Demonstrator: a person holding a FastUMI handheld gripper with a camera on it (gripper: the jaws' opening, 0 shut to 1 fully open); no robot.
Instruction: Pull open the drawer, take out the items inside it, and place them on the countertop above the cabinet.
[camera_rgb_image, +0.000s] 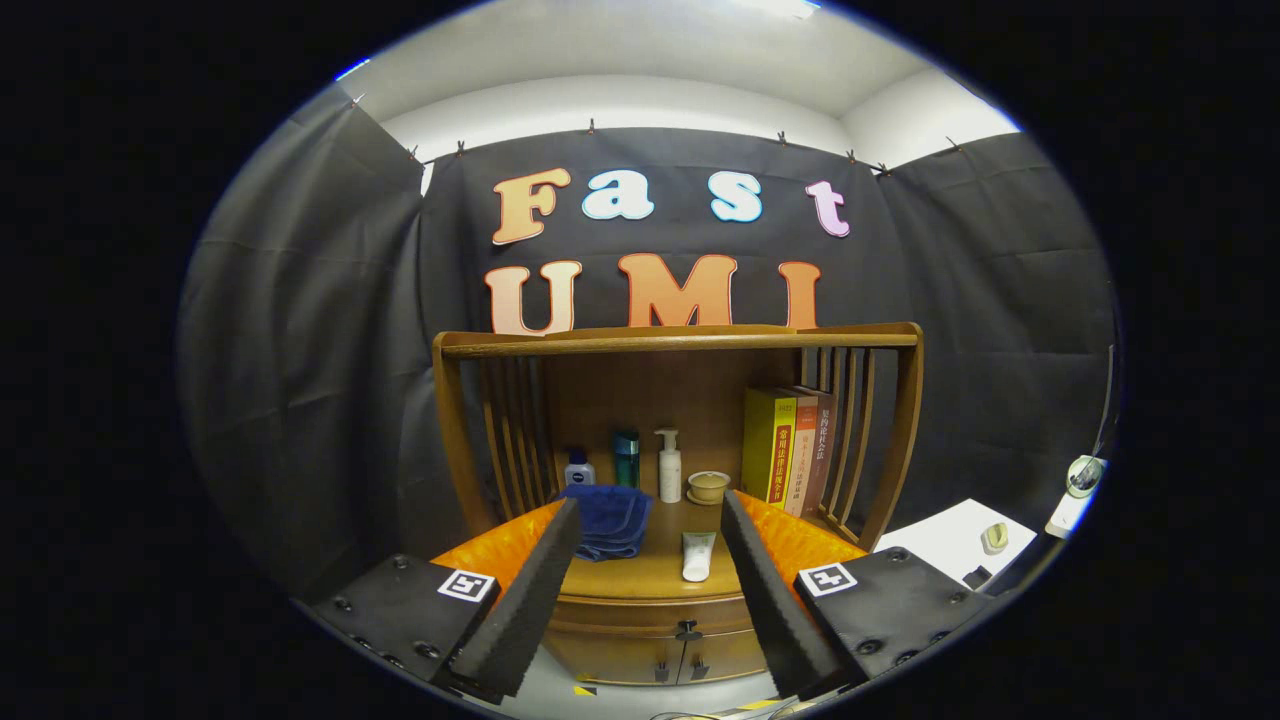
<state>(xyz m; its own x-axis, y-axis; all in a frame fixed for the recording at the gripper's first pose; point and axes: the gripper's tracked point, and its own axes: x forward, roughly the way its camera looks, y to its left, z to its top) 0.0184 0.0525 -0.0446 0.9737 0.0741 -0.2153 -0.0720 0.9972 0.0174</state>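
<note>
You held the gripper wide open and empty, lined up on the drawer. Its knob sat below the counter, untouched.

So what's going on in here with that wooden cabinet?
A person is holding a hand-held gripper up to a small wooden cabinet. Its fingers are open, holding nothing, and frame the countertop. The drawer below, with its dark knob, looks closed and untouched. On the countertop sit a folded blue towel, a white tube, some bottles, a small lidded cup and books.
</note>
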